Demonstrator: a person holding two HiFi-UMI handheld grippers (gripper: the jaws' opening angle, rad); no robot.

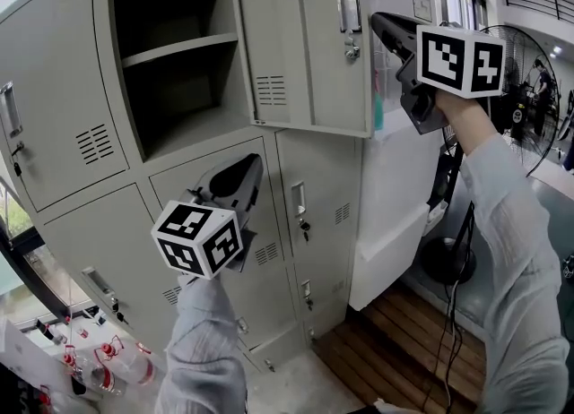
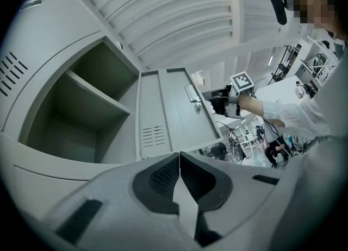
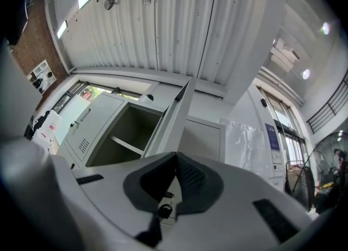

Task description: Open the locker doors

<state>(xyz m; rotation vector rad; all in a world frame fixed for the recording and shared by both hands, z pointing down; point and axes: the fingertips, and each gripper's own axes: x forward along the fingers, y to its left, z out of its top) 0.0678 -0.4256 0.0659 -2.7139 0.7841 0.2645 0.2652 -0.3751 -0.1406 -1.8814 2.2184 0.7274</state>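
A bank of grey lockers fills the head view. The top middle compartment stands open with a shelf inside, and its door is swung out to the right. My right gripper is up at that door's handle, shut on it. In the right gripper view the door's edge runs into the shut right gripper, with the lock just below. My left gripper is shut and empty in front of the closed door below. The left gripper looks up at the open door.
More closed doors with handles sit lower right and at the left. A standing fan and cables are right of the lockers, over a wooden floor. Plastic bottles lie at bottom left.
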